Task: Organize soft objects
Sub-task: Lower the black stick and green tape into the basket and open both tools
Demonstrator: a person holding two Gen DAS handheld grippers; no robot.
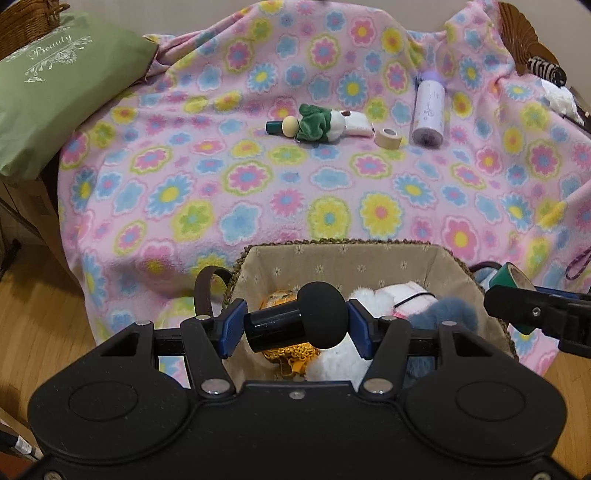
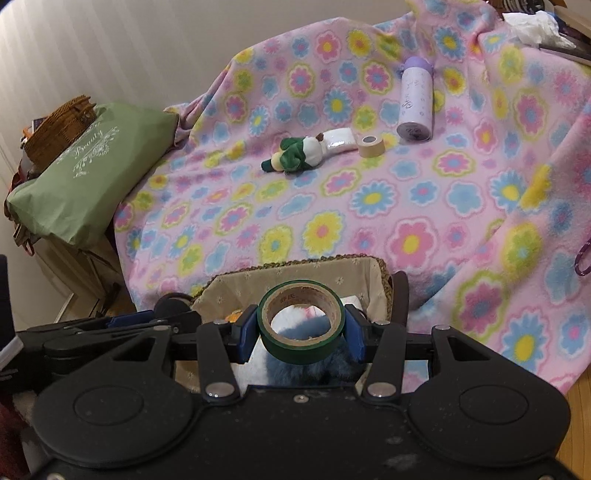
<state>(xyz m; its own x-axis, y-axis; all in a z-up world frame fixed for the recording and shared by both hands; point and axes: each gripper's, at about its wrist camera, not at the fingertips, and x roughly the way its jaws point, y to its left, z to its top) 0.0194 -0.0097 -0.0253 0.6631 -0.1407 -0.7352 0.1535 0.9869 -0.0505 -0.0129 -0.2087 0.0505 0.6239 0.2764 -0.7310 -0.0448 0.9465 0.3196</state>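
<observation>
My left gripper [image 1: 295,323] is shut on a black foam-headed microphone [image 1: 299,320] and holds it over the lined wicker basket [image 1: 343,254]. My right gripper [image 2: 301,326] is shut on a green tape roll [image 2: 301,326], also over the basket [image 2: 295,273]; it shows at the right in the left wrist view [image 1: 513,284]. The basket holds a yellow knit item [image 1: 291,354], a white plush [image 1: 369,299] and a blue furry item [image 1: 443,314]. On the flowered blanket [image 1: 258,192] lies a green and white soft doll [image 1: 314,125], also in the right wrist view [image 2: 299,153].
A beige tape roll [image 1: 386,137] and a lavender bottle [image 1: 428,110] lie on the blanket beside the doll. A green cloth bag [image 1: 62,85] sits at the left with a wicker basket [image 1: 29,22] behind it. Wooden floor [image 1: 37,314] lies below.
</observation>
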